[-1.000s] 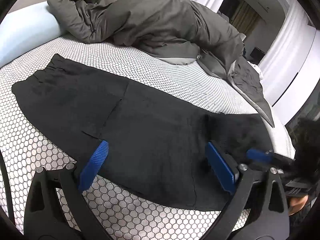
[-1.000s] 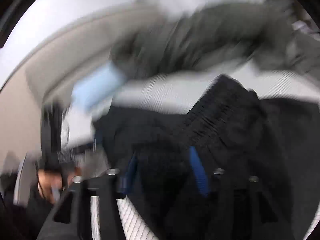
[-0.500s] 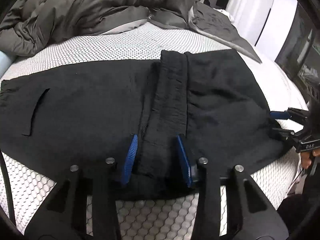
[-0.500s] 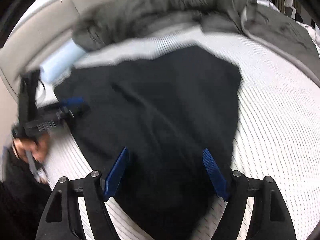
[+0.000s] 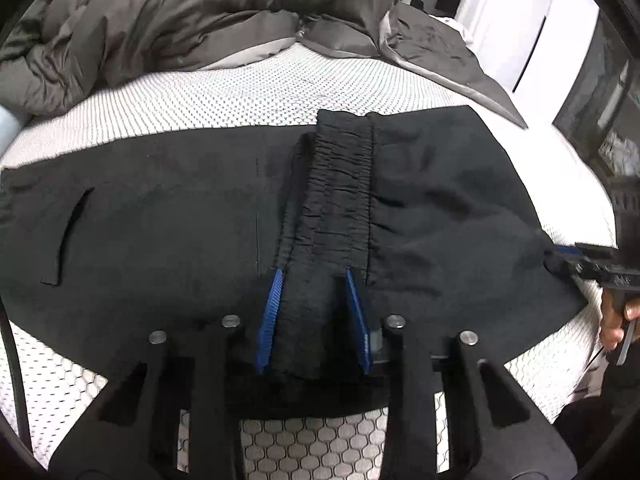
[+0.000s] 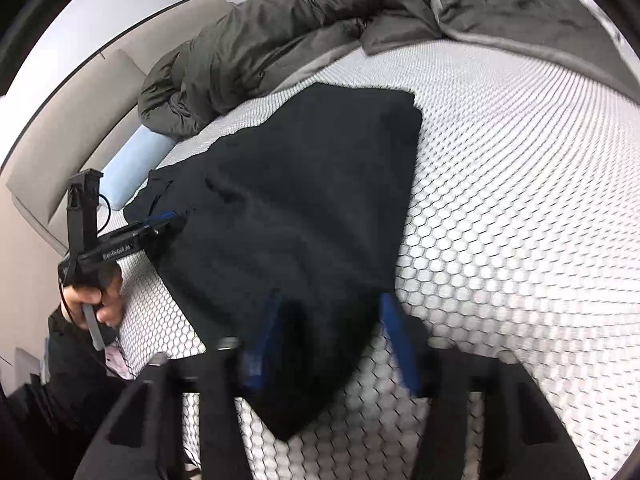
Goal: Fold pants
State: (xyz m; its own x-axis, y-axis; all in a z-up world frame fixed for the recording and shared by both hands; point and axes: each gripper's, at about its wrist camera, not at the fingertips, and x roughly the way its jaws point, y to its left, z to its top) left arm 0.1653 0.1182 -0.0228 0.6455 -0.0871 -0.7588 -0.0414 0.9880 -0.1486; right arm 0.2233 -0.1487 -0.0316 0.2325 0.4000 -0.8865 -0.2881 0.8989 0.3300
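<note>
Black pants (image 5: 160,240) lie on the bed, one part folded over so the gathered waistband (image 5: 340,184) runs up the middle. My left gripper (image 5: 315,314) points down at the near end of that waistband; its jaws are closing and the blue pads press the bunched fabric. In the right wrist view the pants (image 6: 304,208) narrow toward my right gripper (image 6: 330,334), whose jaws are closing with the cloth's near corner between the pads, a wide gap still showing. The left gripper (image 6: 176,220) and the hand (image 6: 92,300) holding it show at the left edge.
A crumpled grey duvet (image 5: 180,20) is piled along the far side of the bed. The white honeycomb mattress cover (image 6: 520,200) stretches bare to the right. A light blue pillow (image 6: 136,164) lies by the beige headboard (image 6: 60,140). White doors (image 5: 520,40) stand beyond.
The left gripper went from wide open over flat cloth to the folded waistband and narrowed onto it. The right gripper let go of the waistband, shifted to the pants' corner, spread wide, then narrowed.
</note>
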